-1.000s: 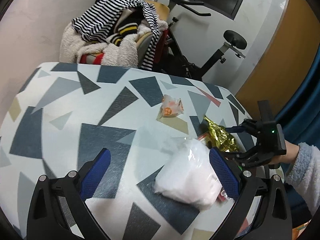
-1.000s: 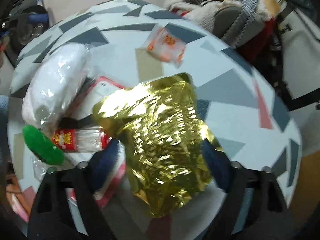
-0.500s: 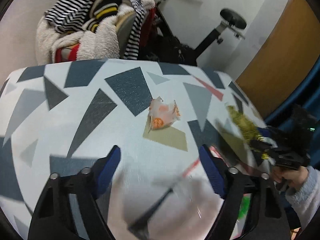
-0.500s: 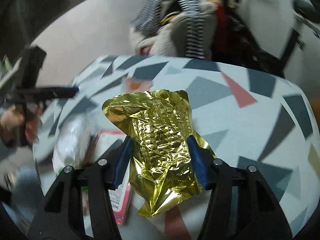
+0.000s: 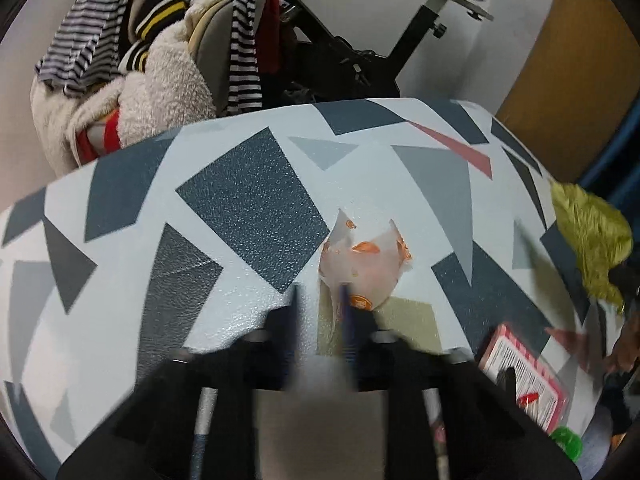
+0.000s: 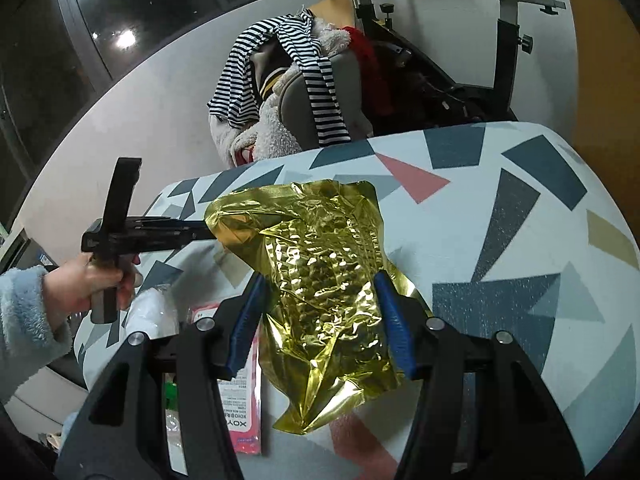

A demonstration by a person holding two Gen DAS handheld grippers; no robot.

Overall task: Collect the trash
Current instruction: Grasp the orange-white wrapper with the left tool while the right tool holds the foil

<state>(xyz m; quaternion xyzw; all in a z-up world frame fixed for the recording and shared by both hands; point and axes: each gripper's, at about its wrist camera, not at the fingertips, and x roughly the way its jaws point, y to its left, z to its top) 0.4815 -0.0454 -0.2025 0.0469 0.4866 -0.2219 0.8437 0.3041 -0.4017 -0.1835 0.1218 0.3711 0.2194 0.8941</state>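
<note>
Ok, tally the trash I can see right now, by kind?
gold foil bag: 1
orange-printed wrapper: 1
pink packet: 1
white plastic bag: 1
green item, mostly out of view, kind unclear: 1
Total: 5

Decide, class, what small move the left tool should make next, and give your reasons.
Probably open the left tool and ease it forward around the orange-printed wrapper. Its fingers look nearly closed with nothing between them, and the wrapper lies loose on the patterned table just ahead. The right tool already holds the gold foil bag.
</note>
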